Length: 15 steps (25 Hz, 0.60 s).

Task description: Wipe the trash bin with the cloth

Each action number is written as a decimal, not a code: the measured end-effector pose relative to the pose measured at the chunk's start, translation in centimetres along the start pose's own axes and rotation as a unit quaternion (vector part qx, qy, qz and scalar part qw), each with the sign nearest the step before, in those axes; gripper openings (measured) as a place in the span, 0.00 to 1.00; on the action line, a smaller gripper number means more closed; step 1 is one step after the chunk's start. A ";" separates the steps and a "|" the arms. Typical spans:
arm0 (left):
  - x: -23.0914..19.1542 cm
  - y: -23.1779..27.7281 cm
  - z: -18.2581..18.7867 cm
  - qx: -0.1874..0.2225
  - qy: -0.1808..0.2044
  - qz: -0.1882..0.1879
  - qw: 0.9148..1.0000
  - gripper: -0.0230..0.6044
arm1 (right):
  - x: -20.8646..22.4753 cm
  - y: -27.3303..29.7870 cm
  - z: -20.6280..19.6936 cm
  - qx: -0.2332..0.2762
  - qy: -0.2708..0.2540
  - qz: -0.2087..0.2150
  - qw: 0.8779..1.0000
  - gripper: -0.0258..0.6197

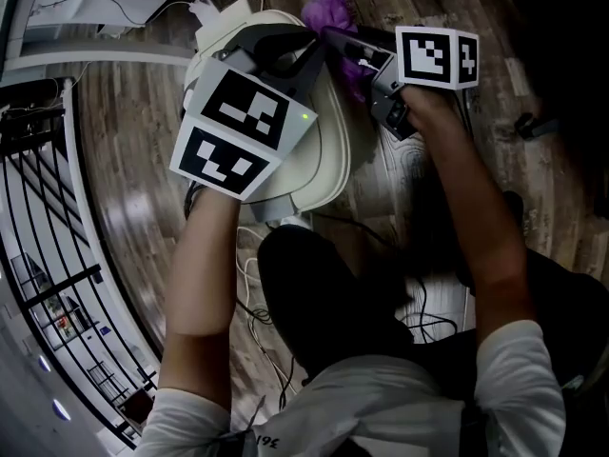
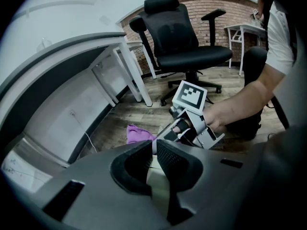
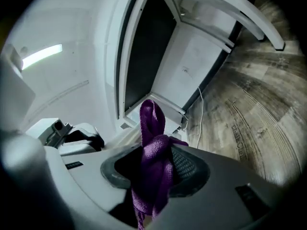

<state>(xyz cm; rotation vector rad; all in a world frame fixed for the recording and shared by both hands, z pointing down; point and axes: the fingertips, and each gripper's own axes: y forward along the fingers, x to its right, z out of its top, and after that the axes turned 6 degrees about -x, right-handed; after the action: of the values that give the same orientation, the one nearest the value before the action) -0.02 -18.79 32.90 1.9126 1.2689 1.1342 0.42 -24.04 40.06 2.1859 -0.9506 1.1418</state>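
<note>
The cream trash bin [image 1: 328,150] stands on the wooden floor below me. My left gripper [image 1: 290,50] reaches over its top and is shut on the bin's rim, a pale strip [image 2: 157,183] pinched between the dark pads of that gripper [image 2: 152,155]. My right gripper [image 1: 350,53] hovers beside the bin's far right side, shut on the purple cloth [image 1: 333,8]. The cloth [image 3: 153,152] bunches up between its jaws [image 3: 154,164] and hangs down. From the left gripper view the right gripper [image 2: 165,134] holds the cloth [image 2: 139,133] just past the rim.
A black office chair [image 2: 184,42] stands behind on the wood floor. A white desk [image 2: 96,80] runs along the left, and another one [image 2: 244,32] is at the back right. Cables [image 1: 276,246] trail on the floor by my feet. A black railing [image 1: 48,236] lies left.
</note>
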 end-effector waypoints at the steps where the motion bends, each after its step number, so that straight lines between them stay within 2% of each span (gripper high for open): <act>1: 0.0 0.0 0.0 0.000 0.000 0.000 1.000 0.09 | -0.7 0.1 0.5 -0.002 -0.009 0.008 1.000 0.27; 5: 0.2 0.2 0.0 -0.002 0.000 0.000 1.000 0.09 | -1.3 0.8 0.7 -0.025 -0.024 0.034 0.999 0.27; 8: 0.1 0.2 0.1 -0.001 0.000 -0.002 1.000 0.09 | 0.3 1.7 0.0 -0.037 0.001 0.040 0.999 0.27; 12: 0.1 0.1 0.0 -0.002 -0.002 -0.001 1.000 0.09 | 4.9 2.9 -2.7 -0.074 0.012 -0.003 0.997 0.27; 15: 0.1 0.2 0.0 -0.004 -0.003 0.000 1.000 0.09 | 8.8 3.6 -5.2 -0.097 0.038 -0.032 0.994 0.27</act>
<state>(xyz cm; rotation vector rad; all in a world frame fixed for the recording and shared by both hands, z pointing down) 0.14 -18.78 33.09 1.9084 1.2593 1.1302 -1.32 -25.83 50.65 1.9890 -0.9118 1.0498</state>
